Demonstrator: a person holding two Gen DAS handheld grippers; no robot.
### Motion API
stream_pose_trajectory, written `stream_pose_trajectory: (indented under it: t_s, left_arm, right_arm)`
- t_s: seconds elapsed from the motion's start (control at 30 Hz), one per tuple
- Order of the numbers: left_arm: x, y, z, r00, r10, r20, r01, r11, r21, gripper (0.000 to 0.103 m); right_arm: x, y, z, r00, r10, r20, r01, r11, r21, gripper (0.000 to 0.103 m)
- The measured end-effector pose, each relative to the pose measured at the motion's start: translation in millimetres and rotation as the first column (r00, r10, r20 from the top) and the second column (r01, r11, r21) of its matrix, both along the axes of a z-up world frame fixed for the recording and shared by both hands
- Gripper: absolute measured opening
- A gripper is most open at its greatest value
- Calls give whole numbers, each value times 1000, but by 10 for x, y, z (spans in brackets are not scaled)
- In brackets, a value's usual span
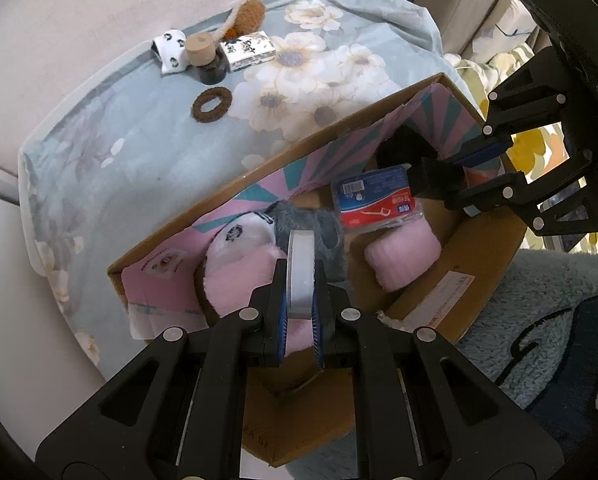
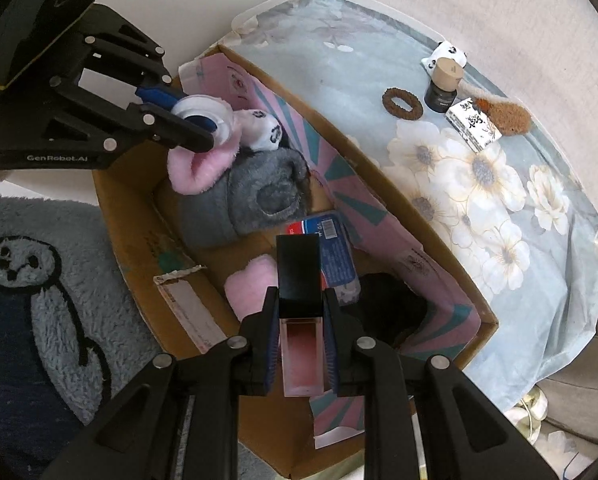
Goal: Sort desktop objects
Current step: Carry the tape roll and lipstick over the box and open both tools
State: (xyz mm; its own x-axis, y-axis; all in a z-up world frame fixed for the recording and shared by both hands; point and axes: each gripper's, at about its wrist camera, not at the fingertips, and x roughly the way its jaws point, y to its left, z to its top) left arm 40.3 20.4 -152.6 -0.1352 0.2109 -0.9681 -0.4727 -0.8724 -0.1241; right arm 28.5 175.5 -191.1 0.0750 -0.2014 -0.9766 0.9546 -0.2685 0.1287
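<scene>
your left gripper clamped the tape, right gripper the lipstick, over the box; released carelessly, either could have bounced out off the plush.

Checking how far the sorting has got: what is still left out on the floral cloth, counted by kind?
Brown hair scrunchie: 1
Dark bottle with cork-coloured cap: 1
White printed packet: 1
Brown fuzzy item: 1
White black-spotted item: 1
Total: 5
</scene>
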Motion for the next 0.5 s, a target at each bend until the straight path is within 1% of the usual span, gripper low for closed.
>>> stream_pose_trajectory:
  t_s: [0.07, 0.1, 0.13, 0.2, 0.23, 0.27, 0.3, 0.33, 0.4, 0.43, 0.47, 0.5]
  left_arm:
    - [18, 23, 33, 999, -11, -39, 11, 1000, -7, 9]
    - [24, 38, 47, 998, -18, -55, 17, 1000, -13, 9]
    - [25, 51, 47, 998, -22, -55, 21, 1000, -18, 9]
    - [14, 79, 27, 999, -22, -46, 20, 999, -36, 10]
    - [13, 92, 17, 999, -24, -49, 22, 999, -47, 10]
    - [15, 107, 4, 998, -31, -52, 28, 998, -61, 10]
    - [19, 121, -9, 998, -40, -56, 36, 997, -73, 11]
    - [25, 129, -15, 997, -46, -59, 41, 996, -80, 11]
    - [28, 126, -18, 997, -49, -56, 44, 996, -77, 16]
    - [24, 116, -14, 997, -47, -54, 44, 997, -70, 31]
    - [18, 107, -12, 998, -46, -53, 42, 997, -65, 75]
    - [11, 101, -10, 997, -44, -56, 40, 997, -66, 103]
  right_arm:
    - [19, -5, -25, 999, 21, 27, -22, 1000, 13, 18]
    - [24, -6, -25, 1000, 21, 22, -21, 1000, 10, 19]
    - [18, -13, -33, 1000, 15, 22, -15, 1000, 14, 20]
    - [-10, -21, -45, 999, -2, 39, 1, 1000, 20, 27]
    - [-25, -19, -40, 999, -15, 44, 14, 1000, 17, 42]
    - [-49, -12, -29, 998, -29, 52, 29, 1000, 10, 53]
    - [-77, -1, -7, 997, -35, 63, 36, 999, -6, 71]
    - [-100, 8, 12, 996, -50, 76, 52, 998, -21, 79]
    - [-153, 29, 27, 991, -78, 110, 81, 996, -30, 81]
    - [-171, 41, 33, 990, -90, 110, 94, 995, -33, 84]
    - [-166, 34, 36, 990, -96, 105, 100, 994, -37, 87]
    - [-160, 31, 34, 990, -102, 100, 106, 994, -39, 93]
